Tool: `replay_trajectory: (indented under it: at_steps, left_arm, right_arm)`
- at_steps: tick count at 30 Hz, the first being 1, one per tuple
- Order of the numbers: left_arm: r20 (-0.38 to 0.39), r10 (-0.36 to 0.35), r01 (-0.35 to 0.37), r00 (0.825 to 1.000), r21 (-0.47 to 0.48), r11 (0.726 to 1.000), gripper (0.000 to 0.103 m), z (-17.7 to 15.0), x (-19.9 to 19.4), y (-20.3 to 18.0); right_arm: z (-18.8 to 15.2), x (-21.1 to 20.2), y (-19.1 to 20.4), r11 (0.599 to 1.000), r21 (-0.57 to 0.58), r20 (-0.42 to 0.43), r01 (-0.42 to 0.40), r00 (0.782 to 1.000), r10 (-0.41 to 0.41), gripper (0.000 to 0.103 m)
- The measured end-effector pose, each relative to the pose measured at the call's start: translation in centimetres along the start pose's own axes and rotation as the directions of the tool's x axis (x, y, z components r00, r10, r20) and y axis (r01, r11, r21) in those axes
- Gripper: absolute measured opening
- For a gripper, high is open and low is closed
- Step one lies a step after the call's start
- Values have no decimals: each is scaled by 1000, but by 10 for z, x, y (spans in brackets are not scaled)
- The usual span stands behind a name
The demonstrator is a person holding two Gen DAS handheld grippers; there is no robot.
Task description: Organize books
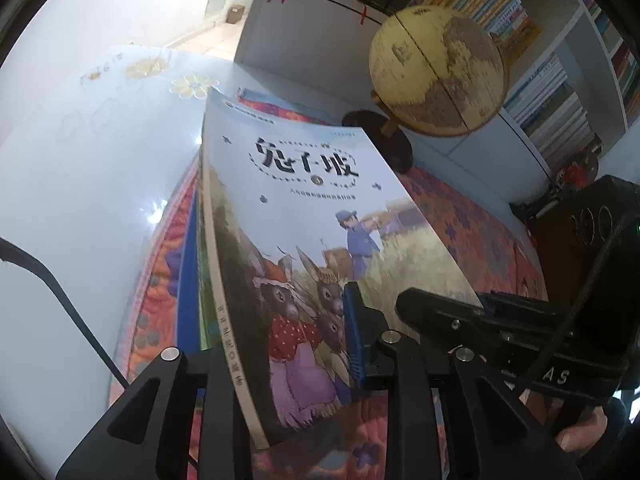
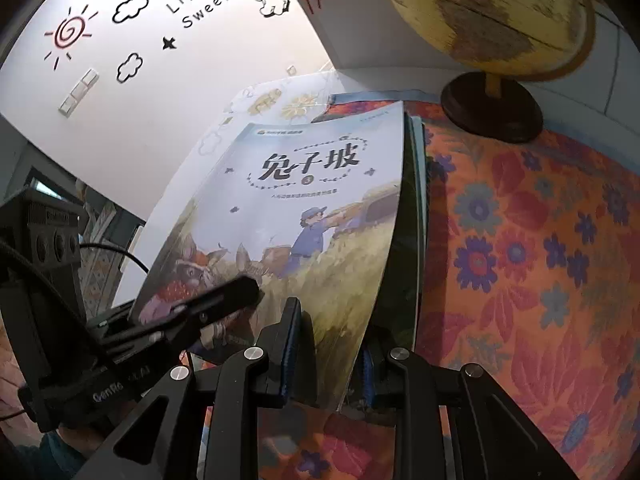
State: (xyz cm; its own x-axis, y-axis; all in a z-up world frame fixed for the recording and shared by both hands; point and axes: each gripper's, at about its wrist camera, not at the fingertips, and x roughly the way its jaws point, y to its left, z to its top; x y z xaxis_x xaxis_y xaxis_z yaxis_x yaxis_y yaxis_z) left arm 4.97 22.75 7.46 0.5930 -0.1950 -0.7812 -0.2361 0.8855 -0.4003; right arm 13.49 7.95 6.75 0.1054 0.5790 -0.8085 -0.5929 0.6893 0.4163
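A stack of thin books fills both views; the top book has a pale blue cover with rabbits and a figure in blue. Blue and green edges of the lower books show to the left of its spine. My left gripper is shut on the stack's near left corner, its blue pad pressed on the cover and its other finger hidden behind the spine. My right gripper is shut on the near right corner, one pad on the cover, the other under the stack. Each gripper shows in the other's view.
An orange floral cloth lies under the stack. A yellow globe on a dark round base stands just beyond the books. A white bookshelf full of books rises behind. A glossy white tabletop lies left.
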Motion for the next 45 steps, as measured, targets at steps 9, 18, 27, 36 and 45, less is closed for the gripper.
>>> replay_trajectory:
  at_steps: [9, 18, 27, 36, 45]
  left_arm:
    - [-48, -5, 4, 999, -25, 1000, 32, -5, 5, -2]
    - [-105, 46, -55, 993, -79, 995, 41, -26, -21, 13]
    - [-215, 17, -30, 976, -57, 998, 58, -62, -29, -1]
    - [-302, 12, 54, 953, 210, 976, 58, -105, -17, -114]
    - [-293, -35, 158, 955, 408, 899, 64, -100, 14, -260]
  right_arm:
    - [-15, -6, -22, 996, 84, -7, -11, 1000, 12, 24]
    - [-48, -38, -41, 988, 154, 20, -4, 1000, 1, 24]
    - [-110, -91, -80, 956, 294, 79, 1, 997, -26, 29]
    - [-156, -166, -143, 899, 437, 202, 23, 972, -123, 53]
    - [-197, -232, -228, 827, 560, 235, 58, 945, -226, 54]
